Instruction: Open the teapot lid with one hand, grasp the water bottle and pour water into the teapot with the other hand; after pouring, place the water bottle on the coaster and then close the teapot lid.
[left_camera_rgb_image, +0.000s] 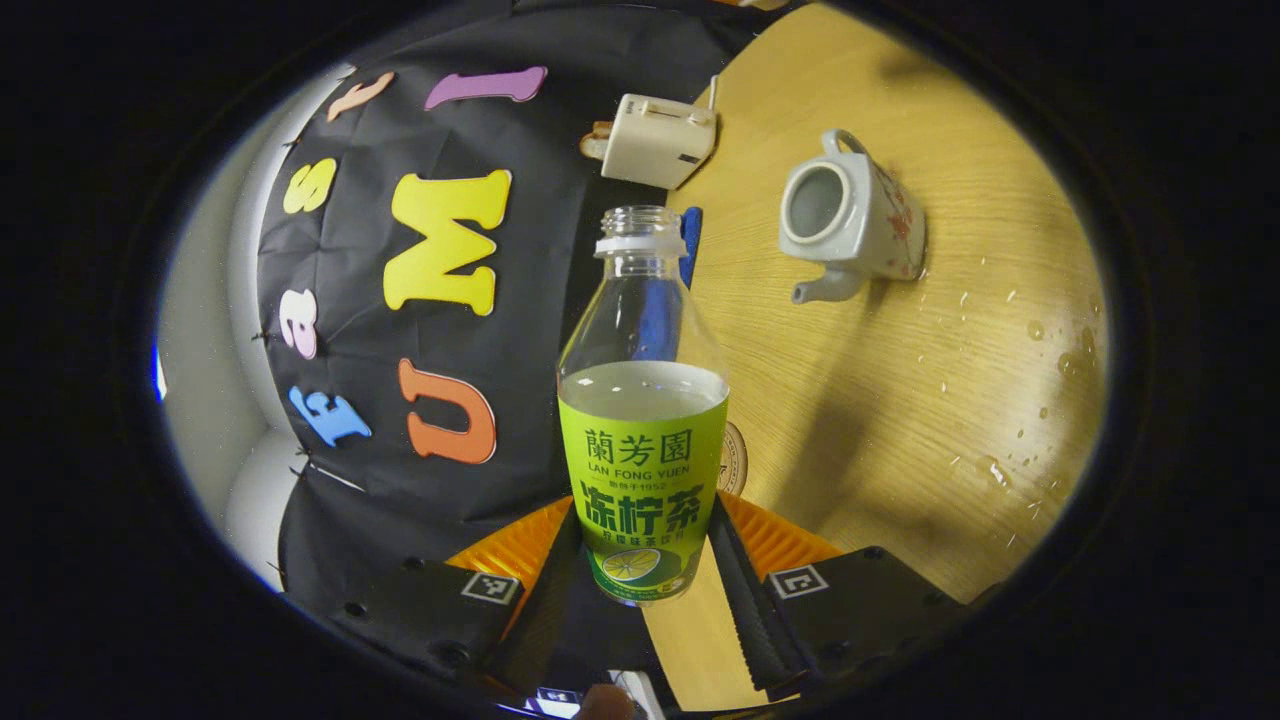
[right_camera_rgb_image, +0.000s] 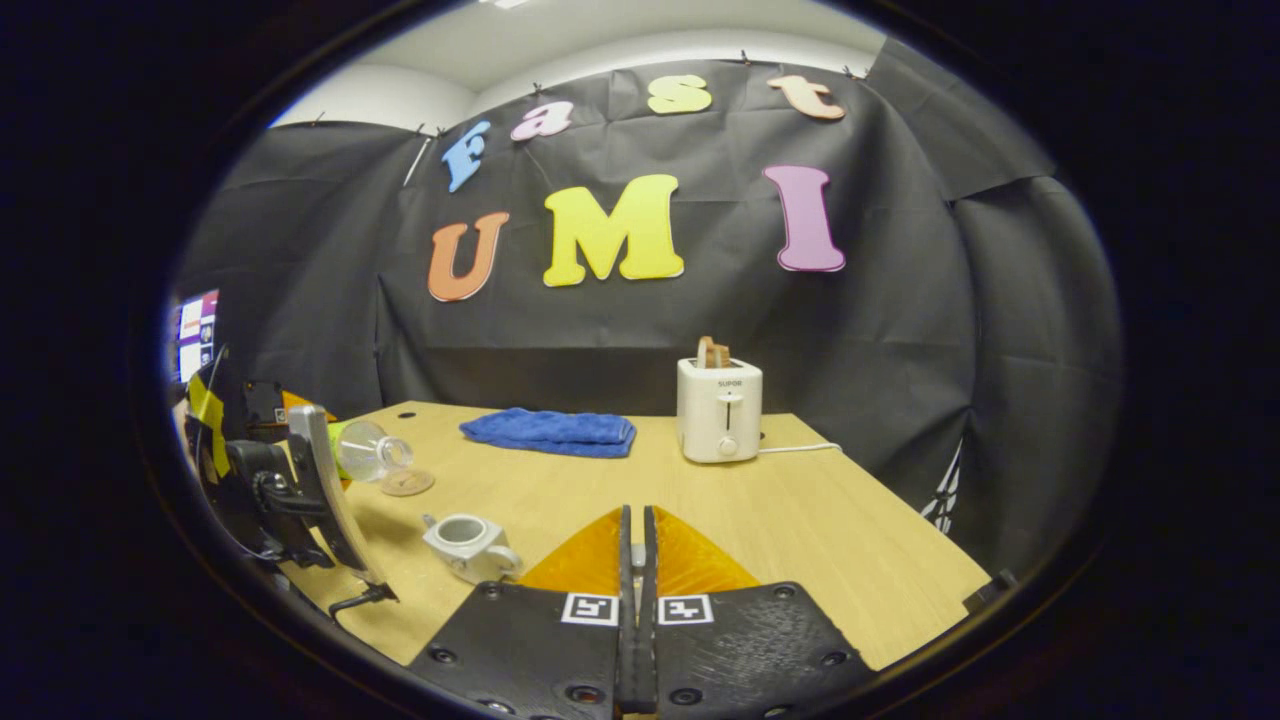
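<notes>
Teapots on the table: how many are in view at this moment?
1. The teapot stands lidless on the wooden table, beyond the water bottle that the left gripper holds; the right gripper view shows it too.

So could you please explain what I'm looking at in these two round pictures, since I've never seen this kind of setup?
A person holds a hand-held gripper in each hand, and each carries a fisheye camera looking along its own fingers. In the left gripper view, the left hand-held gripper grips a water bottle, uncapped and part full. The right gripper view looks across the wooden table; the right hand-held gripper is closed, its fingers nearly touching. On the table stand an open teapot, a coaster, a blue cloth and a toaster. Water droplets dot the table.
</notes>
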